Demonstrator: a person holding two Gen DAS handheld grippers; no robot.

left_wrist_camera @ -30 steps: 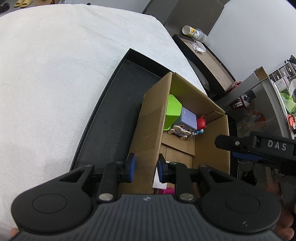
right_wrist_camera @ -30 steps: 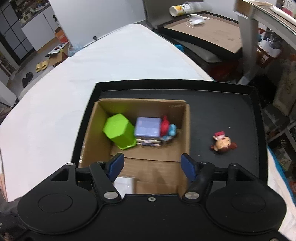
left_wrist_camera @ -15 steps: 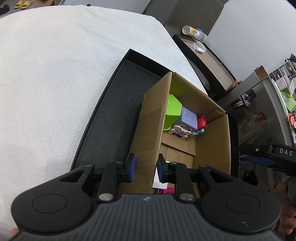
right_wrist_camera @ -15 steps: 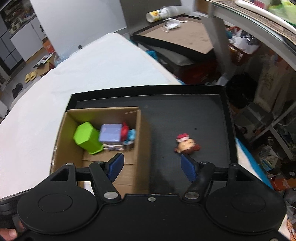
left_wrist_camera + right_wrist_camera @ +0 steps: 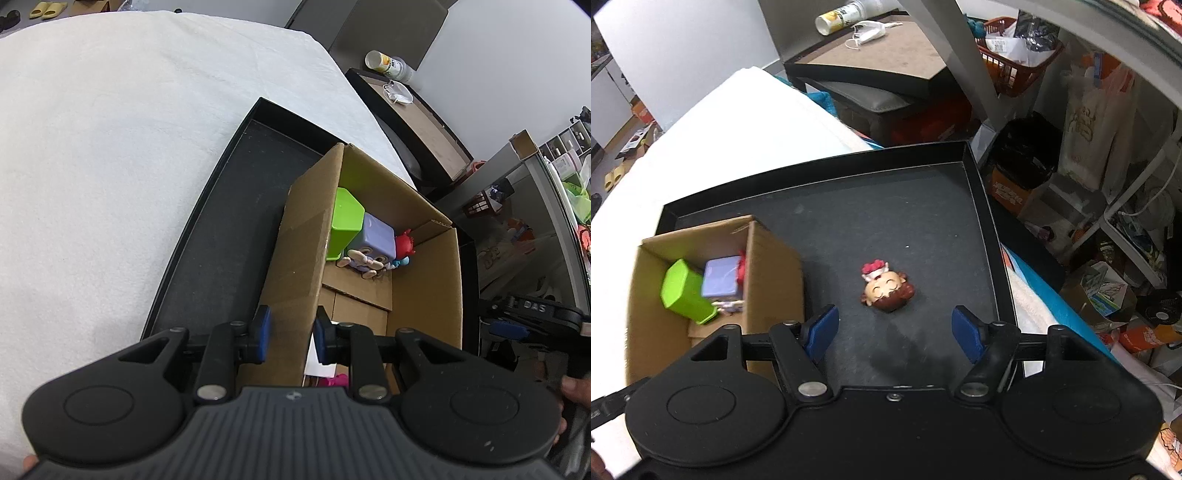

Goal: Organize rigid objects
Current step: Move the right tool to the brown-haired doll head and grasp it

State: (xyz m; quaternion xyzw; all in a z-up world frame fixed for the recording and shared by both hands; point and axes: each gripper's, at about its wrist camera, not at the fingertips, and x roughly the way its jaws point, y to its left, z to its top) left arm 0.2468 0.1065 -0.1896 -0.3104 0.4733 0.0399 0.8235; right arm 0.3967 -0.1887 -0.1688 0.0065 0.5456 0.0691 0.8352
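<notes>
On black tray [image 5: 827, 221], doll head [image 5: 886, 290] face-up, crown pointing away

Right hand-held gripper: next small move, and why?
Probably lower the right hand-held gripper forward over the doll head and close on it. Its jaws are open and empty, and the head lies alone on the black tray just ahead of them. The left hand-held gripper already clamps the box wall, steadying it.
</notes>
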